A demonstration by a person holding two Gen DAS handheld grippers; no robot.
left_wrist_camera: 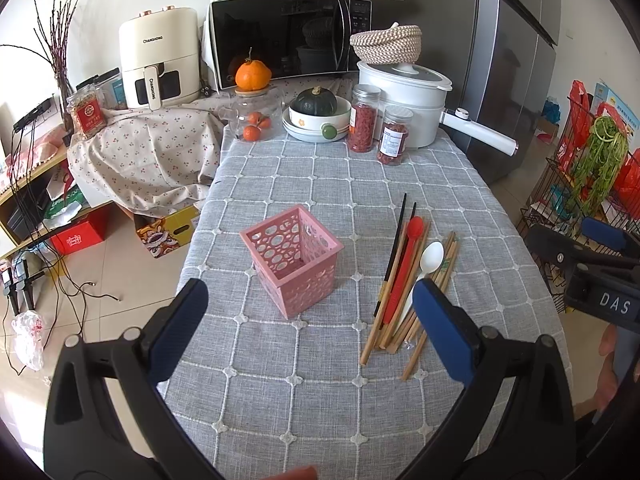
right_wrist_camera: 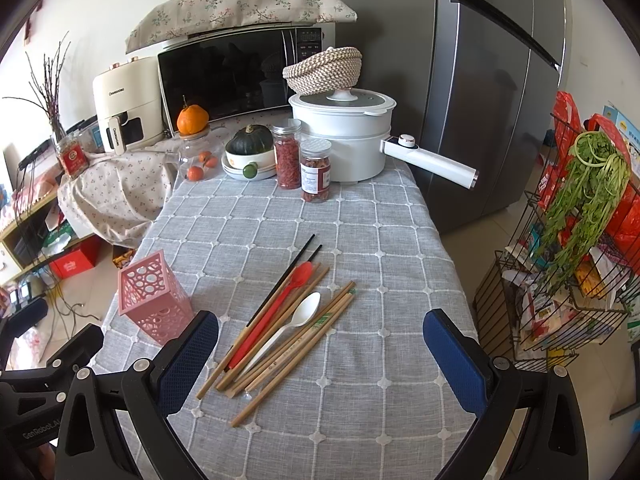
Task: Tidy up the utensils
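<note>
Over a grey quilted tablecloth (right_wrist_camera: 360, 240) stitched in white squares, the left gripper (left_wrist_camera: 312, 320) and right gripper (right_wrist_camera: 320, 344) hover with blue-padded black fingers spread wide, holding nothing. Just beyond the right gripper lies the loose bundle of utensils: a red plastic spoon (right_wrist_camera: 280, 300), a white plastic spoon (right_wrist_camera: 292, 324), two thin black chopsticks (right_wrist_camera: 288, 276) and several pale bamboo chopsticks (right_wrist_camera: 304, 344), overlapping and fanned diagonally. Left of the bundle, apart from it, stands an empty square pink plastic basket (left_wrist_camera: 294, 258) with round cut-outs in its walls. Beyond the bundle, at the table's far end, stand two clear jars (right_wrist_camera: 298, 168) of red dried fruit, a white lidded pot (right_wrist_camera: 344, 140) under a woven basket (right_wrist_camera: 324, 68), and a dark green squash (right_wrist_camera: 248, 140) in a bowl.
</note>
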